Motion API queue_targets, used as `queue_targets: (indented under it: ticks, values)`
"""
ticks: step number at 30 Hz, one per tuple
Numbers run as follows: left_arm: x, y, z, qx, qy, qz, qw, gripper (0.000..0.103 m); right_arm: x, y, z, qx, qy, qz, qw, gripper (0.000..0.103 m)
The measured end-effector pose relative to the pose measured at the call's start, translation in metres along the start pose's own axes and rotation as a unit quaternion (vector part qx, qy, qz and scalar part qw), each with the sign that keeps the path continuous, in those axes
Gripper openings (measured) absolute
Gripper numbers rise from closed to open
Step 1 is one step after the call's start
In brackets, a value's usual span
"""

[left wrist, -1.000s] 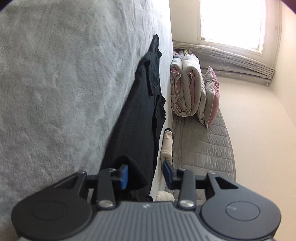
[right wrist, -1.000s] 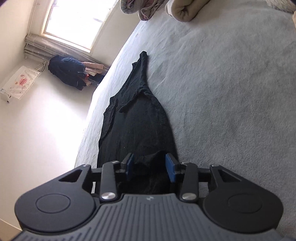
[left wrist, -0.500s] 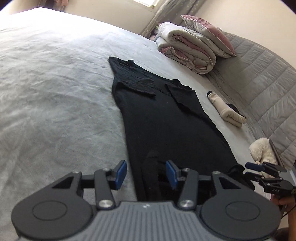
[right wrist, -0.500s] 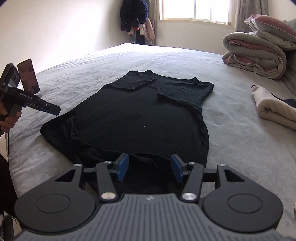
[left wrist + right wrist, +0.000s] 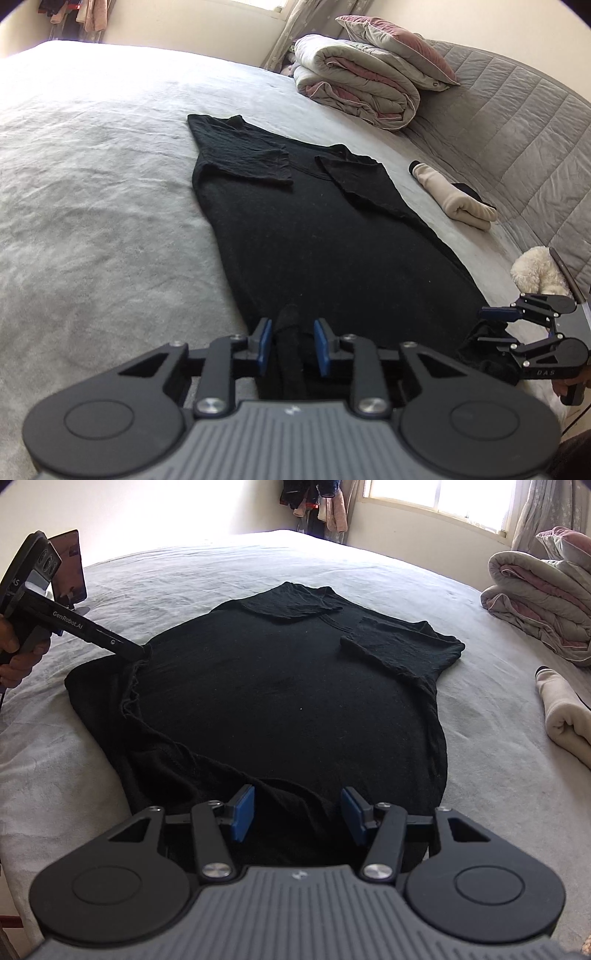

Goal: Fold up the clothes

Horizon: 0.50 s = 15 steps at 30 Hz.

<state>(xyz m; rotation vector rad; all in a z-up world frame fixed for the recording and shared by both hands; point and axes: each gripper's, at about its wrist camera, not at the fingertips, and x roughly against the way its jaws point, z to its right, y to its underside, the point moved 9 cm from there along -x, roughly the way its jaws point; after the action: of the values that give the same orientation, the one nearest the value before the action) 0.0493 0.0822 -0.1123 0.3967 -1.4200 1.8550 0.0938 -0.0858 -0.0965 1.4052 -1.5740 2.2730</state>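
A black T-shirt [image 5: 314, 221] lies flat on the grey bed, both sleeves folded inward, collar end far from me; it also shows in the right wrist view [image 5: 288, 694]. My left gripper [image 5: 291, 345] is at the shirt's near left hem corner, its blue pads narrowed around a raised ridge of hem cloth with small gaps still showing. In the right wrist view the left gripper [image 5: 138, 653] touches that corner. My right gripper [image 5: 297, 812] is open wide over the near hem at the right corner, holding nothing. It also shows in the left wrist view [image 5: 491, 325].
The grey bed cover [image 5: 92, 221] spreads left of the shirt. A folded quilt with a pillow [image 5: 362, 85] lies at the far right. A rolled beige garment [image 5: 454, 199] and a fluffy white toy [image 5: 539, 269] lie by the quilted grey headboard [image 5: 517, 140]. Clothes hang by the window [image 5: 321, 502].
Both views swung from steeply tilted to level over the shirt. My left gripper has narrowed around a ridge of hem. My right gripper stays open at the other corner.
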Motion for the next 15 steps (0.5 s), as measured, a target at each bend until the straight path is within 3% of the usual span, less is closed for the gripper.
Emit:
queue_targets:
  ticks: [1,2,3,5,15]
  values:
    - [0.0,0.001,0.001,-0.006,-0.006,0.001,1.0,0.016,-0.001,0.0,-0.001,0.001,-0.001,0.001,1.0,0.05]
    - [0.0,0.001,0.001,-0.011,-0.011,0.002,0.9999,0.013,-0.001,0.0,-0.002,0.0,-0.005,0.002,1.0,0.041]
    - [0.0,0.001,0.001,-0.014,-0.014,0.005,0.9998,0.008,-0.001,0.0,-0.004,-0.001,-0.009,0.003,1.0,0.025]
    - [0.003,0.002,0.001,-0.016,-0.018,0.012,0.9996,0.005,0.002,-0.001,-0.008,-0.004,-0.012,0.006,1.0,0.009]
    - [0.037,0.009,-0.006,-0.015,-0.037,0.059,0.9974,0.003,0.041,-0.01,-0.004,-0.011,0.037,0.088,0.995,0.007]
